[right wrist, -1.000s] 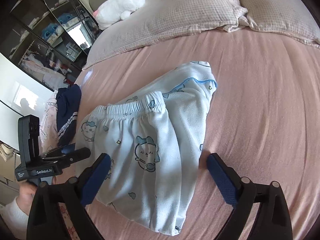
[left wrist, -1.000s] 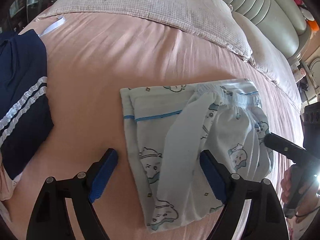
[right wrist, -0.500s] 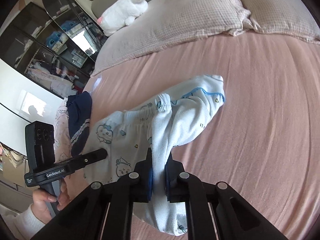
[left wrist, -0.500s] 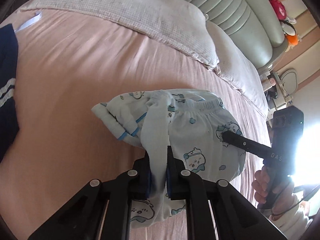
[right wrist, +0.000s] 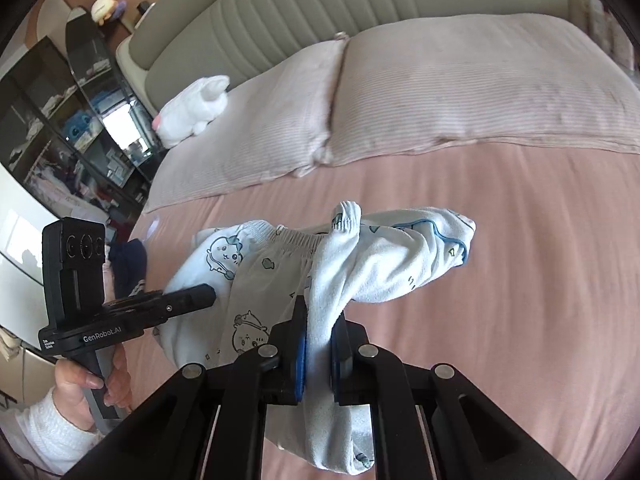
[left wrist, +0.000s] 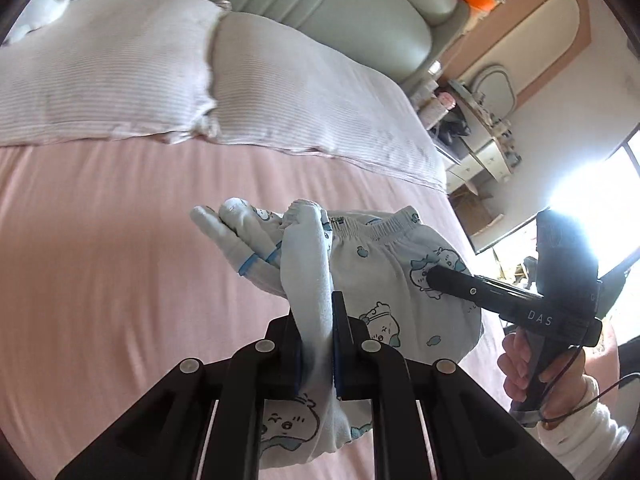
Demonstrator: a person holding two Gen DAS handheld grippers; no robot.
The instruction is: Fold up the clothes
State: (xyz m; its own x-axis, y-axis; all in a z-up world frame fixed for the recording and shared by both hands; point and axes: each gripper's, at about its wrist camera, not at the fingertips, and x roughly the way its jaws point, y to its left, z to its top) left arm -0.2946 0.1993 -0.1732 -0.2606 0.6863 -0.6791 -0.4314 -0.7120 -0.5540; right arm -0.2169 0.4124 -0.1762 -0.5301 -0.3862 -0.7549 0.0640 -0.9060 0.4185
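A light blue pyjama garment (left wrist: 384, 272) printed with cartoon animals hangs bunched above the pink bed sheet (left wrist: 100, 260). In the left wrist view, my left gripper (left wrist: 316, 332) is shut on a plain fold of it near one end. The right wrist view shows my right gripper (right wrist: 320, 340) shut on another fold of the same garment (right wrist: 384, 264), whose blue-trimmed end sticks out to the right. Each tool appears in the other's view: the right gripper (left wrist: 434, 278) pressed into the cloth, the left gripper (right wrist: 206, 295) likewise, both held by a hand.
Two striped pillows (right wrist: 460, 92) lie across the head of the bed against a padded headboard (right wrist: 320, 12). A white plush toy (right wrist: 192, 110) sits on the left pillow. A navy garment (right wrist: 128, 260) lies at the bed's left edge. A glass cabinet (right wrist: 60, 128) stands left, a dresser (left wrist: 480, 152) right.
Both grippers went from open to shut on the pyjama garment and have raised it off the sheet. Both cameras now tilt up toward the headboard.
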